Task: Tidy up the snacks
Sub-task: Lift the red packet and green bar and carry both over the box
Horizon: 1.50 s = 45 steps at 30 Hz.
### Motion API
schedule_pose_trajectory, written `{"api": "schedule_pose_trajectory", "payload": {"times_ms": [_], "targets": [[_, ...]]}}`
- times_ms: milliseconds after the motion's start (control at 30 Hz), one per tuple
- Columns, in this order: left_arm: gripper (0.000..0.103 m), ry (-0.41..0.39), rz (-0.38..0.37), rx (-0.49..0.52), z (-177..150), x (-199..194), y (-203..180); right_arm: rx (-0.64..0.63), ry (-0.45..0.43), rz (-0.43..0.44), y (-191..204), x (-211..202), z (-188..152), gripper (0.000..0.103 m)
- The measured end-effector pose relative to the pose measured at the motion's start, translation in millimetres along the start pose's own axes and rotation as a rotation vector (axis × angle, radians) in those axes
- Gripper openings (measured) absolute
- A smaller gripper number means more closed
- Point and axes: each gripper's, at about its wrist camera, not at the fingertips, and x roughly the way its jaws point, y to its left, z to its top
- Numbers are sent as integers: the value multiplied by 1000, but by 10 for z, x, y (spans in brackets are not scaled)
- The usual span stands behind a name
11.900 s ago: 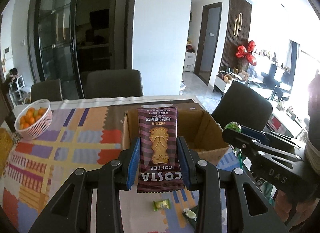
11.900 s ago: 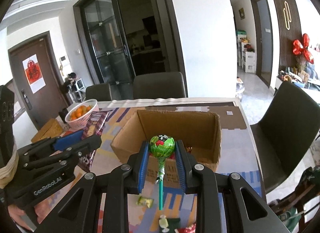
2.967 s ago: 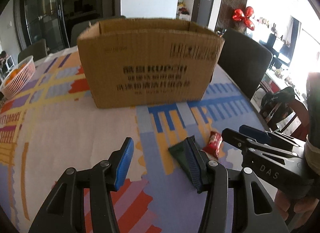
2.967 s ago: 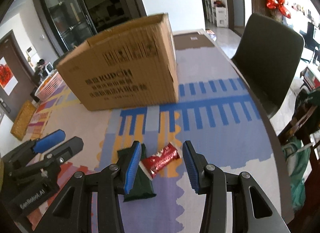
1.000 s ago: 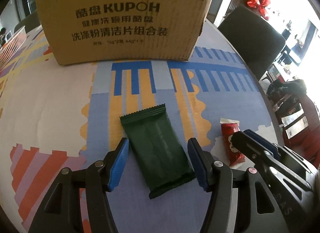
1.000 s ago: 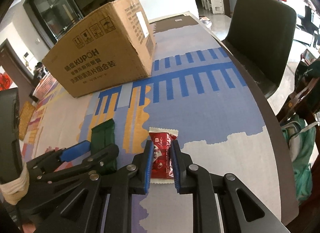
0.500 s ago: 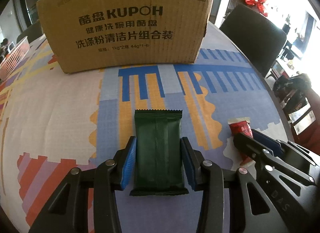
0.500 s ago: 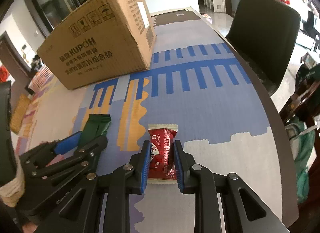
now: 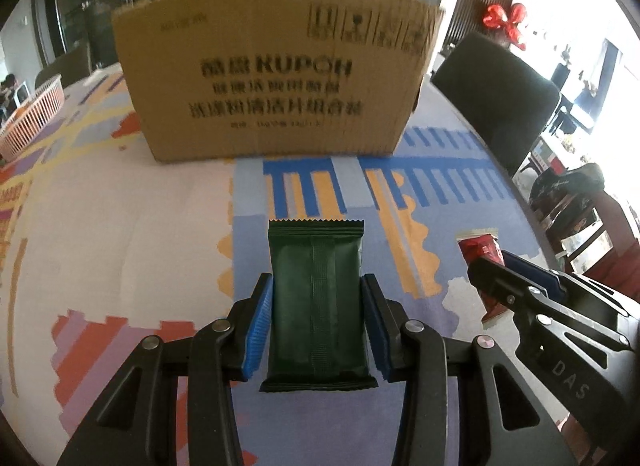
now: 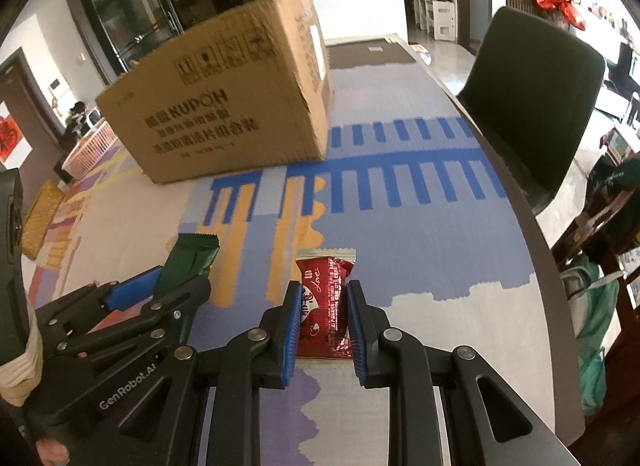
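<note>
My left gripper (image 9: 317, 320) is shut on a dark green snack packet (image 9: 316, 298), held just above the patterned tablecloth. My right gripper (image 10: 323, 324) is shut on a small red candy packet (image 10: 325, 302), also low over the cloth. The brown cardboard box (image 9: 272, 77) printed KUPOH stands beyond both, its printed side facing me. In the left wrist view the right gripper (image 9: 500, 278) with the red packet (image 9: 480, 246) is at the right. In the right wrist view the left gripper (image 10: 160, 286) with the green packet (image 10: 192, 258) is at the left.
A white basket (image 9: 32, 113) stands at the far left of the table. A dark chair (image 10: 532, 81) stands by the table's right edge (image 10: 540, 242). Bags (image 10: 600, 306) lie on the floor to the right.
Both grippers have lifted a little with their packets and tilted up toward the box. The box now looms larger and blurred in the left wrist view.
</note>
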Motion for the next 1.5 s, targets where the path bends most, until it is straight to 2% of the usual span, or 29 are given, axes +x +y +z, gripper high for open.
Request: {"api": "schedule_pose_trajectory", "payload": {"times_ms": [500, 1000, 1200, 1500], "targets": [[43, -188, -35, 18, 371, -666, 139, -45, -149, 31, 314, -487, 350, 23], [43, -339, -3, 40, 827, -1096, 394, -109, -285, 63, 707, -784, 857, 23], [43, -373, 28, 62, 1035, -1183, 461, -149, -315, 72, 854, -825, 1105, 23], [43, -369, 42, 76, 1431, -1189, 603, -194, -327, 62, 1014, -857, 1515, 23]]}}
